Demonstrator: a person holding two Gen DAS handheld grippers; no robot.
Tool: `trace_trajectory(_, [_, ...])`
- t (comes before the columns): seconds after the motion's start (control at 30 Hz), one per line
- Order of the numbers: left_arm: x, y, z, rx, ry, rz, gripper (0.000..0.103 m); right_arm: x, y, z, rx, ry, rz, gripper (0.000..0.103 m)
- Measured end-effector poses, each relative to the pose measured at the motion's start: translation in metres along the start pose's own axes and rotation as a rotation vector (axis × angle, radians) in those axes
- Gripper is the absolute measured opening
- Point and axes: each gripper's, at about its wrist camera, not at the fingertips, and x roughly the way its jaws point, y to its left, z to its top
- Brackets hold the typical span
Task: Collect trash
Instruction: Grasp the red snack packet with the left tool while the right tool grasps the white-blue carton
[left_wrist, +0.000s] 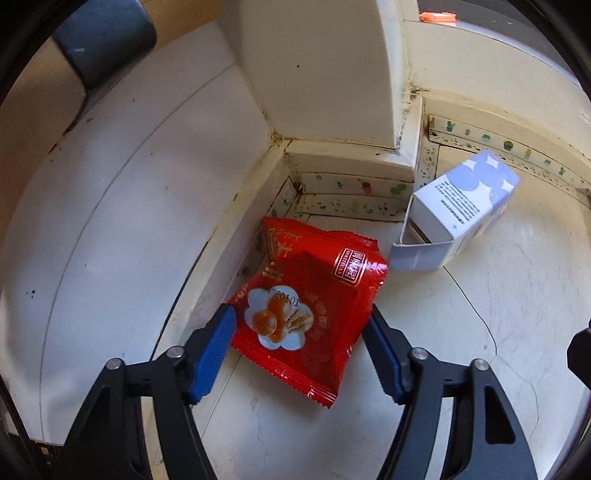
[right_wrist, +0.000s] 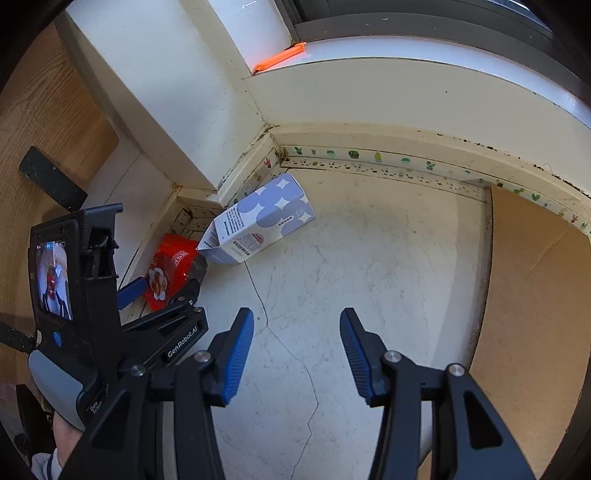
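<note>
- Here my left tool (left_wrist: 301, 325) straddles the red snack packet (left_wrist: 306, 295) on the floor (left_wrist: 480, 332) by the corner, blades spread; I'd squeeze centrally.
- Right tool (right_wrist: 297, 332) spread, empty; milk carton (right_wrist: 258, 225) waits.

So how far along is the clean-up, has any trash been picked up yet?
Nothing looks collected yet. The left gripper is open with its fingers either side of the red snack wrapper, which lies on the floor. The carton lies on its side near the wall, untouched, and the right gripper is open and empty.
</note>
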Motion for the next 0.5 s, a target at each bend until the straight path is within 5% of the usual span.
trace_trajectory(0.1, [0.002,0.003,0.006,-0.02,0.011,-0.018,0.045,0.005,0.002,0.002,0.015,0.008,0.015,0.049])
trace_trajectory(0.17, [0.0,0.007,0.005,-0.027,0.01,-0.032,0.014,0.007,0.004,0.004,0.024,0.011,0.03,0.049])
trace_trajectory(0.5, [-0.029,0.03,-0.024,-0.096,-0.052,-0.04,0.004,0.026,0.01,0.026,0.117,0.028,0.082,0.057])
